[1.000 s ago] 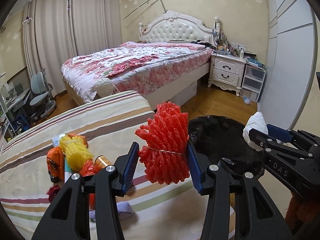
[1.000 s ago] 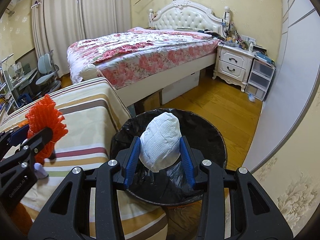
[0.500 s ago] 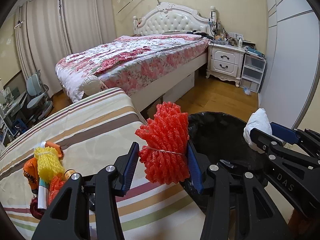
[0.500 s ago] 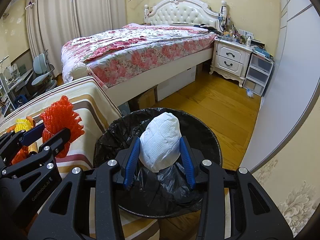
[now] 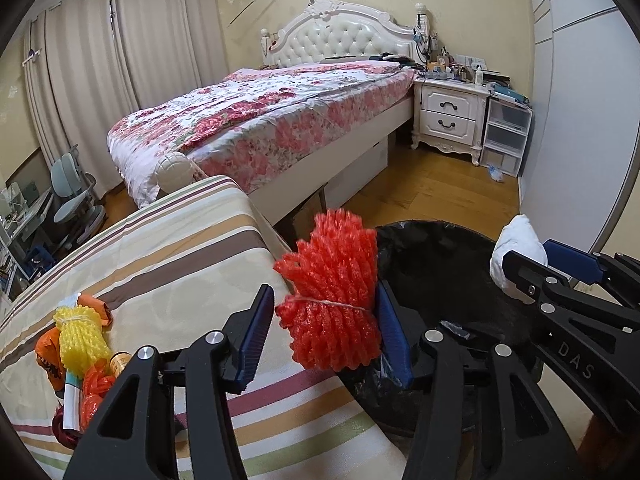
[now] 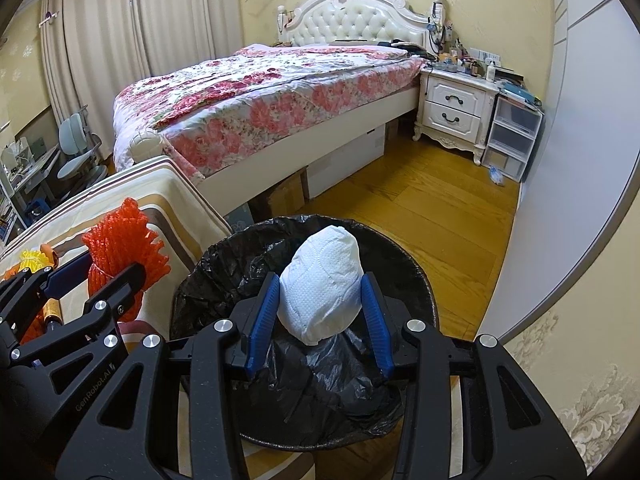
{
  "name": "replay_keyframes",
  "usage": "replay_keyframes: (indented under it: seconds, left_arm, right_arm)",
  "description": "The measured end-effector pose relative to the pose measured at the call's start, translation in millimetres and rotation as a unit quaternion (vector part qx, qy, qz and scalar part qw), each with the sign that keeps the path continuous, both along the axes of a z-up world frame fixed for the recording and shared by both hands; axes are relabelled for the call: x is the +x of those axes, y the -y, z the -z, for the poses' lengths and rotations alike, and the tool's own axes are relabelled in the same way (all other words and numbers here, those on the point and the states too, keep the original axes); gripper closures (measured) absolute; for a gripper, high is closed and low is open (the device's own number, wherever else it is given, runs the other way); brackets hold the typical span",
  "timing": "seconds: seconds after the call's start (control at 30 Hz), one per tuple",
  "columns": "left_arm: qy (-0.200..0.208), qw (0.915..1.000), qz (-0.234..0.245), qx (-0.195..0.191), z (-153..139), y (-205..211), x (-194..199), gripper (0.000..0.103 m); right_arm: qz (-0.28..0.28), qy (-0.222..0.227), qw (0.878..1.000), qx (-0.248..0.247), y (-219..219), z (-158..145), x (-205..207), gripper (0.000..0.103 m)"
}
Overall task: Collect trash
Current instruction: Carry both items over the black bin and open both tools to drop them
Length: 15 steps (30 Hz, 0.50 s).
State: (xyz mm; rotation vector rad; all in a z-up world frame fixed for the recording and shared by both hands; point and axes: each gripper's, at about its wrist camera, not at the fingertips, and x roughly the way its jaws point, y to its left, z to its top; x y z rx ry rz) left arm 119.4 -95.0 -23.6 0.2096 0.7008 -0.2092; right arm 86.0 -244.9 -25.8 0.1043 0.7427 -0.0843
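Note:
A red foam net [image 5: 332, 300], tied at the waist with string, stands between the blue pads of my left gripper [image 5: 326, 288], at the corner of the striped cloth [image 5: 168, 256] beside the bin's rim. Its jaws are opening; the net still touches both pads. My right gripper [image 6: 320, 280] hangs over the black-lined bin [image 6: 224, 264] with a white crumpled wad [image 6: 320, 280] between its pads. These jaws are opening too, and the wad still touches both. The left wrist view shows the bin [image 5: 440, 264] and the wad [image 5: 516, 248] at the right.
More trash lies on the cloth at the left: a yellow foam net [image 5: 80, 336], orange wrappers [image 5: 48, 356] and a small bottle [image 5: 120, 360]. Behind stand a floral bed [image 5: 260, 120], a white nightstand [image 5: 452, 116] and plastic drawers [image 5: 504, 136]. A pale wall [image 6: 580, 160] borders the wooden floor [image 6: 420, 204].
Both grippers have moved right, toward the bin, which now fills more of each view. The trash pile has slid left in the left wrist view. Both pairs of pads stand slightly wider.

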Motion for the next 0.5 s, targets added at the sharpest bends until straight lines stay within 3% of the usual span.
replay_keyframes:
  seconds: [0.03, 0.17, 0.5]
  left_arm:
    - [0.003, 1.0, 0.0, 0.001, 0.0, 0.0, -0.5, 0.041]
    - [0.002, 1.0, 0.0, 0.003, 0.9, -0.1, -1.9, 0.031]
    - [0.002, 1.0, -0.009, -0.001, -7.2, -10.8, -11.1, 0.027]
  right_arm:
    - [0.003, 0.002, 1.0, 0.0, -0.2, 0.3, 0.0, 0.049]
    - [0.009, 0.001, 1.0, 0.003, 4.1, 0.9, 0.2, 0.047]
    - [0.017, 0.003, 1.0, 0.004, 3.9, -3.5, -4.5, 0.046]
